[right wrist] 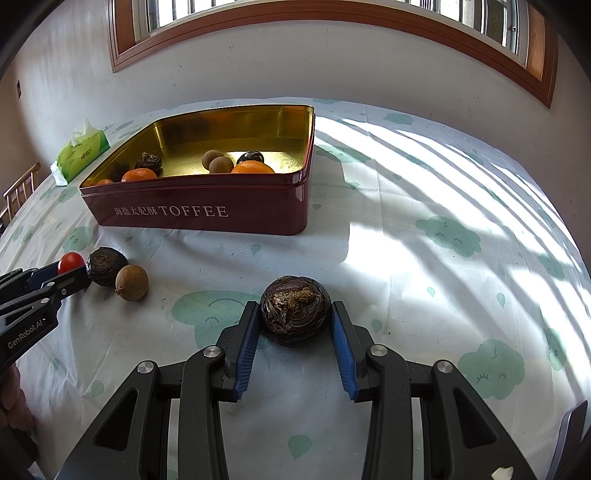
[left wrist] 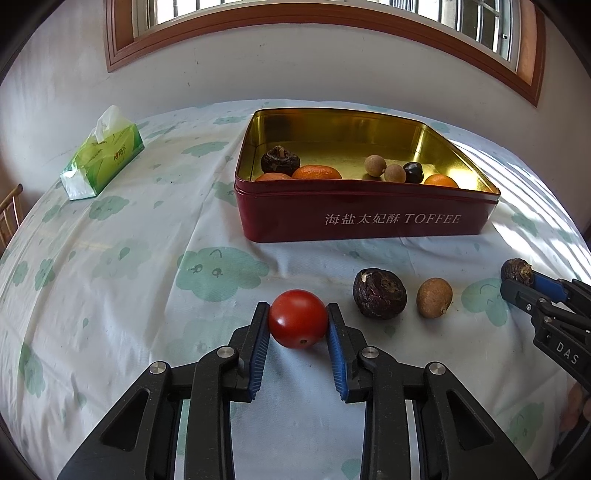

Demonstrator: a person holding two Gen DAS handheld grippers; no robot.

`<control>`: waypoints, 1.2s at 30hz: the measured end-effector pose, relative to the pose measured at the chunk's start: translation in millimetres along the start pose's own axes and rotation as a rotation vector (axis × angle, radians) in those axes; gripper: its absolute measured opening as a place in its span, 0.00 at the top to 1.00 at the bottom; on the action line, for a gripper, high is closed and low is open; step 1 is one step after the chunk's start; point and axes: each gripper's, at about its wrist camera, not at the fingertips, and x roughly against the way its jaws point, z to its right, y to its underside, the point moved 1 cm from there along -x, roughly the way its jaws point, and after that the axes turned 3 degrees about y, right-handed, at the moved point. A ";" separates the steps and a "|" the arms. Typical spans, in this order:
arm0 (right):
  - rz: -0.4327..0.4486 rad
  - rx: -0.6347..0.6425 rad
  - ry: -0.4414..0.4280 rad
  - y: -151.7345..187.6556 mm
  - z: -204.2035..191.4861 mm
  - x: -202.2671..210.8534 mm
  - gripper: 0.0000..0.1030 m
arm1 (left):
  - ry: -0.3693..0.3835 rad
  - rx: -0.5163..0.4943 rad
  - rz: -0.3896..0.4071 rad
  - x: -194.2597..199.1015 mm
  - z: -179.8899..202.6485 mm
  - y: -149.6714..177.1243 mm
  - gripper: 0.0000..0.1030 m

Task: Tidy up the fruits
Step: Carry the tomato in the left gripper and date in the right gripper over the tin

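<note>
The left tongs (left wrist: 297,325) gripped a red tomato (left wrist: 297,318) on the table (left wrist: 129,277); the right tongs (right wrist: 294,320) clamped a dark water chestnut (right wrist: 294,311), both short of the toffee tin (left wrist: 369,221).

Both views sit low and close over the table (left wrist: 110,277), each looking forward and steeply down along its own gripper's fingers toward the window wall. The left wrist view has the tin (left wrist: 365,218) at 12 o'clock; the right gripper (left wrist: 517,284) enters at 3 o'clock. The right wrist view has the tin (right wrist: 199,210) at 11 o'clock and the left gripper (right wrist: 72,271) at 9 o'clock. Both share the tin, the tissue pack (left wrist: 103,158) and the window (left wrist: 295,22).
</note>
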 end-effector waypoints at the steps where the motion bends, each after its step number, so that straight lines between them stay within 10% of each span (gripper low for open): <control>1: 0.000 0.000 0.001 -0.2 0.1 -0.4 0.65 | 0.001 0.001 -0.001 0.1 0.1 -0.1 0.70; 36: 0.025 -0.005 -0.040 -27.2 -6.6 18.1 0.66 | 0.036 -0.018 0.062 20.6 -3.0 -18.2 0.70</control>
